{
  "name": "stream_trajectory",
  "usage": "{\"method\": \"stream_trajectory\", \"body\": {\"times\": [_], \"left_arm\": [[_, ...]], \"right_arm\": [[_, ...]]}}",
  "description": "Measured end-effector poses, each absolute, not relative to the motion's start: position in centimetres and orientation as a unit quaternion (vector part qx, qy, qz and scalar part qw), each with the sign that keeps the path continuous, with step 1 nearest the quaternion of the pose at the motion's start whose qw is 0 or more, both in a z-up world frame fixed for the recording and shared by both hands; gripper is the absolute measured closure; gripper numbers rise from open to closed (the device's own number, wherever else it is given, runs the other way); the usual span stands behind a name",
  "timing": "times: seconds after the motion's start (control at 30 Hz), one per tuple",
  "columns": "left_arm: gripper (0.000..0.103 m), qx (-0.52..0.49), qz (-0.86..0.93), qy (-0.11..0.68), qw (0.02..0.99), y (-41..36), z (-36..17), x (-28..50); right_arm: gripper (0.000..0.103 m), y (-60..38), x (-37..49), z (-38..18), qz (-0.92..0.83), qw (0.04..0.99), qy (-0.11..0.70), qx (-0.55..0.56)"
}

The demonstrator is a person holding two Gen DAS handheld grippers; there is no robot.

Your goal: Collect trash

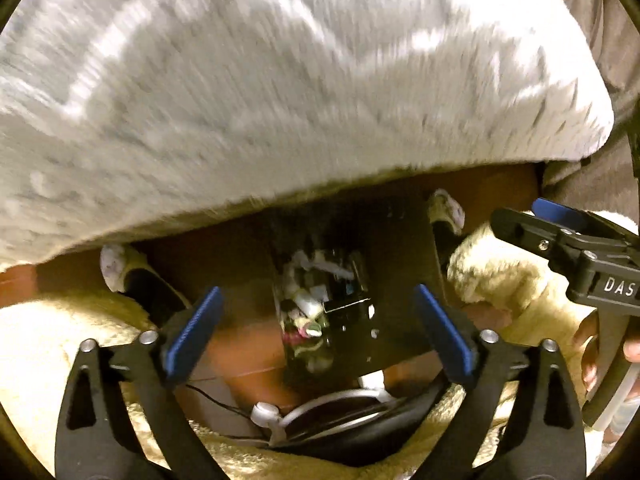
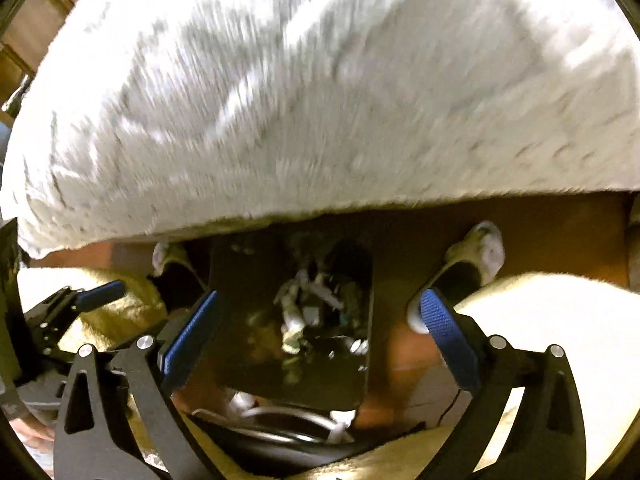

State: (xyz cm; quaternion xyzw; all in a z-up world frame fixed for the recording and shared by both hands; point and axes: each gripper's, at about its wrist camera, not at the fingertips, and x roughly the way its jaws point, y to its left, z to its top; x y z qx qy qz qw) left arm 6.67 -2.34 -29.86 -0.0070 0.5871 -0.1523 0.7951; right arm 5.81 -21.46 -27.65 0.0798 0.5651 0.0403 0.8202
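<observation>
The left wrist view alone shows the right gripper entering from its right edge, with the person's fingers on its handle; the right wrist view alone shows the left gripper at its left edge. Both tools point downward, side by side, jaws spread wide and empty. The left gripper and right gripper each frame the black bin below, trash inside it. A blurred white furry cover fills the space beyond the fingers.
</observation>
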Motion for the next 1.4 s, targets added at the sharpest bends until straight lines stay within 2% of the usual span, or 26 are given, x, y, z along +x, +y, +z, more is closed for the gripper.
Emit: {"method": "stream_trajectory", "body": {"times": [0.17,0.4,0.67,0.83,1.17,1.4], "left_arm": [[0.008,0.006,-0.146,0.541,0.828,-1.2,-25.6,6.2],[0.008,-0.007,-0.115,0.436,0.892,0.4,-16.8,5.2],[0.008,-0.011,-0.083,0.304,0.949,1.9,-6.9,1.8],[0.008,-0.014,-0.067,0.242,0.968,2.1,-2.7,-0.2],[0.008,-0.001,-0.039,0.179,0.983,2.3,1.2,-3.2],[0.008,0.001,-0.035,0.163,0.986,2.3,1.9,-4.2]], "right_arm": [[0.003,-22.2,4.9,-23.1,0.010,0.861,0.507,0.049],[0.003,-22.5,3.4,-14.7,-0.018,0.914,0.404,0.009],[0.003,-23.4,0.6,-6.9,-0.036,0.952,0.304,0.010],[0.003,-23.4,-1.4,-3.2,-0.045,0.967,0.253,0.008],[0.003,-23.0,-5.4,1.8,-0.078,0.984,0.160,0.007],[0.003,-23.3,-6.1,2.4,-0.078,0.986,0.149,0.013]]}}
